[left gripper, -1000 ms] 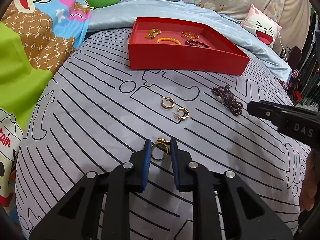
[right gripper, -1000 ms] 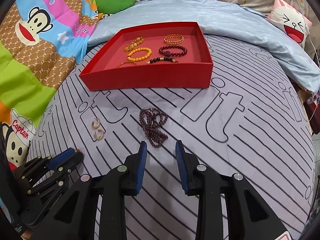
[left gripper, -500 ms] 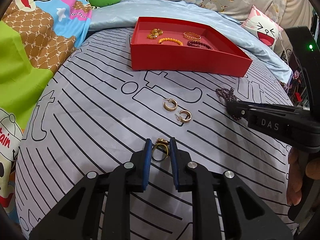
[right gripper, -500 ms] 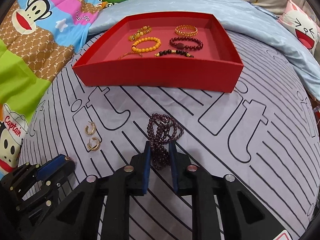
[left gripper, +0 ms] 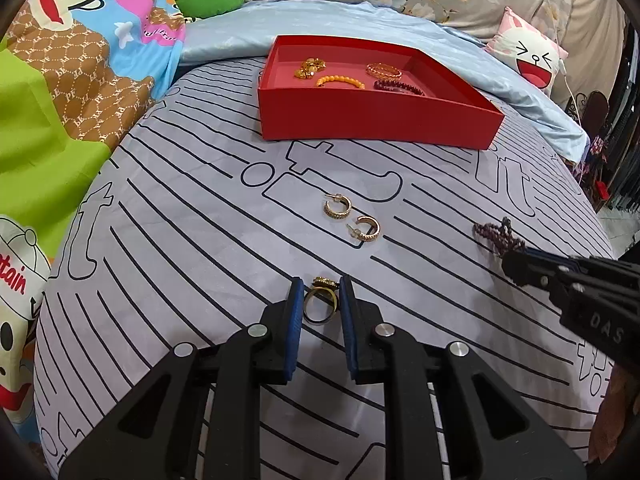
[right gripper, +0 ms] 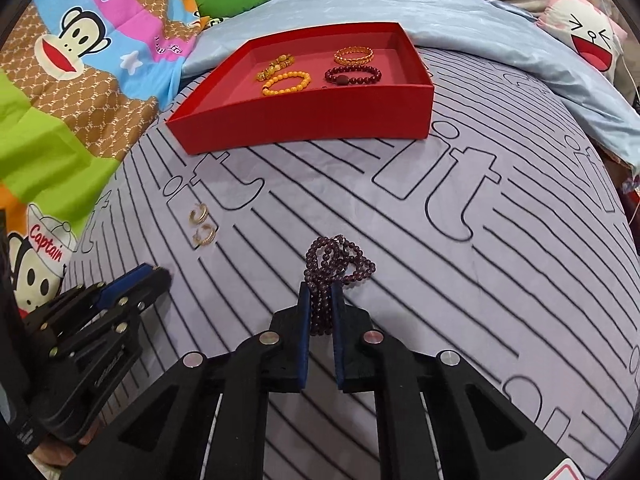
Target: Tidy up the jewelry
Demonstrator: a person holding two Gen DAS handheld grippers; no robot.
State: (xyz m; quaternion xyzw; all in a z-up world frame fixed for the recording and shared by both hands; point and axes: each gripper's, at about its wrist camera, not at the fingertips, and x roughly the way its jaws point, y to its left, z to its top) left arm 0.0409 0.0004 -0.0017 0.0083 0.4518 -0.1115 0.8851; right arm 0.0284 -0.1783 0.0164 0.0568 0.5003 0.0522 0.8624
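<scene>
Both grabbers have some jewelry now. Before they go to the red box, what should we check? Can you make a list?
1. Left gripper around the gold ring: ok, the ring sits between the pads, though how firm the pinch is cannot be told.
2. Right gripper shut on the purple bead string: ok.
3. Beads all gathered: not ok, loops trail on the bedsheet beyond the pads.
4. Red box open with bare floor left: ok.
5. Two gold hoop earrings out of the way: ok, they lie apart from both grippers.
</scene>
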